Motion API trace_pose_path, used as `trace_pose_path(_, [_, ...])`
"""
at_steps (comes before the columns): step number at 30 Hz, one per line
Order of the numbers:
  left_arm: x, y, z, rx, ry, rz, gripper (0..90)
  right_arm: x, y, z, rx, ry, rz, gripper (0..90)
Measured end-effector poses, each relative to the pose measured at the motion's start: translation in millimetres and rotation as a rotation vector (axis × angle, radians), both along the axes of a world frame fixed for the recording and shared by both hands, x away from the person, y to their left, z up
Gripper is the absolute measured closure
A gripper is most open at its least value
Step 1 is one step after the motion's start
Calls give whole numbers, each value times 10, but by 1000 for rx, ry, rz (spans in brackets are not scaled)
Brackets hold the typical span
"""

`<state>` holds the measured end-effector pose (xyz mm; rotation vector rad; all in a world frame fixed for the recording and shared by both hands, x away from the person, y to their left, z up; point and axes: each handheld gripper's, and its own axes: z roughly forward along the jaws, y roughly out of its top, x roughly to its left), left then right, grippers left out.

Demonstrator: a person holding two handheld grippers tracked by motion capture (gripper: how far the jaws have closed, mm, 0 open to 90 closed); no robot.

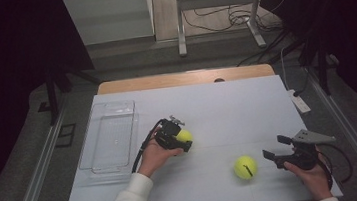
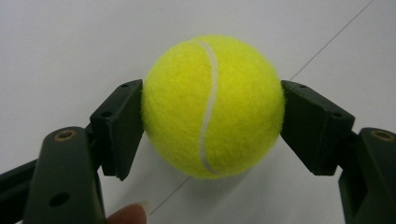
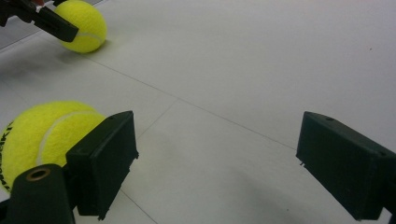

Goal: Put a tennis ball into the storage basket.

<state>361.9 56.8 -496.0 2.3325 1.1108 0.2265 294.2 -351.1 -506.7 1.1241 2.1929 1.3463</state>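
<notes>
The left gripper (image 1: 183, 139) is squeezing the first tennis ball (image 1: 185, 136) near table centre, while the open right gripper (image 1: 278, 146) is waiting at three o'clock of the second tennis ball (image 1: 245, 167), and the clear tray (image 1: 110, 138) at nine o'clock is holding nothing yet.

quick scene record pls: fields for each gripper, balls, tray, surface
left gripper: shut on held tennis ball, fingers pressing both sides, ball on the table
right gripper: open, nothing between the fingers
free tennis ball: on the table, just left of the right gripper, untouched
clear tray: left side of the table, nothing visible inside
table: white top
</notes>
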Motion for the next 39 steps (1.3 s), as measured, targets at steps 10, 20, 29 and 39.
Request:
trace_pose_path(10, [-47,56,50,-33,-31,-17,269,-4,-2,-1,-3,0,-7,124])
trace_pose_path(20, [-125,120,67,-59,-55,-27,269,-11,-2,6,-3,-2,-15,126])
trace_pose_path(29, [-183,186,119,-103,-85,-32,269,-14,1,7,-6,-5,-18,127])
trace_pose_path(39, [-208,257,160,-115,-122,-27,269,-20,11,17,-9,-18,-21,134])
